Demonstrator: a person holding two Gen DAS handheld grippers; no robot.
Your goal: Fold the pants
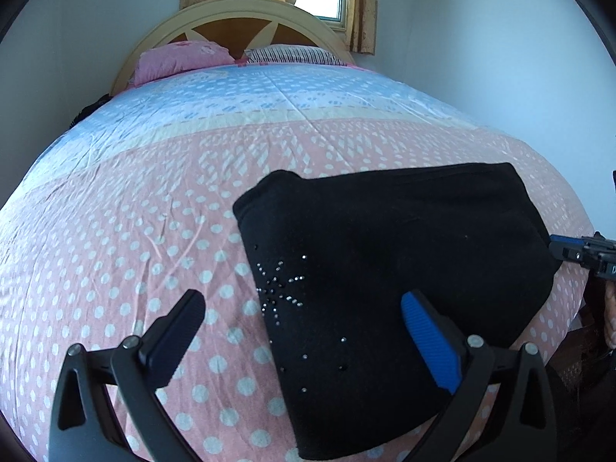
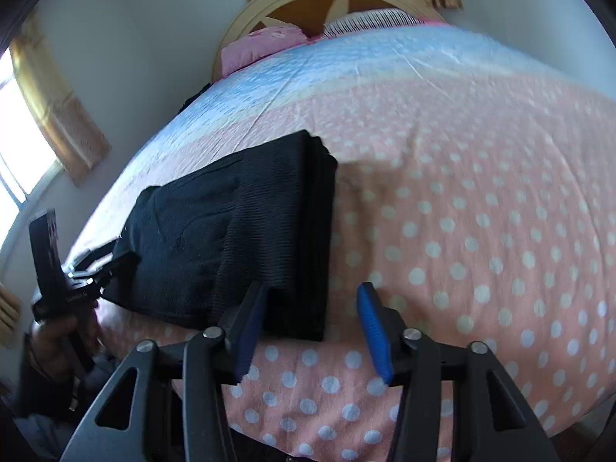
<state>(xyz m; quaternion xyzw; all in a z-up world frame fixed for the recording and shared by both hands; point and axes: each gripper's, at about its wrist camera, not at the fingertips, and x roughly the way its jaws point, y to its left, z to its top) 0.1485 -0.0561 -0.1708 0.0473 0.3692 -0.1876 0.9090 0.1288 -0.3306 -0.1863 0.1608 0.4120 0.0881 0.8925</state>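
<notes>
Black pants (image 1: 392,269) with rhinestone studs lie folded into a compact stack on the pink polka-dot bedspread (image 1: 134,238). My left gripper (image 1: 304,331) is open and empty, hovering just above the stack's left edge. In the right wrist view the folded pants (image 2: 238,231) show layered edges on their right side. My right gripper (image 2: 312,327) is open and empty, just off the stack's near right corner. The right gripper also shows at the far right edge of the left wrist view (image 1: 585,254), and the left gripper at the left of the right wrist view (image 2: 57,277).
The bed (image 1: 269,96) runs back to a wooden headboard (image 1: 231,23) with a pink pillow (image 1: 181,57) and a striped pillow (image 1: 296,54). White walls stand at both sides. Curtained windows (image 2: 34,127) are behind and left. The bed's near edge (image 2: 346,439) is close.
</notes>
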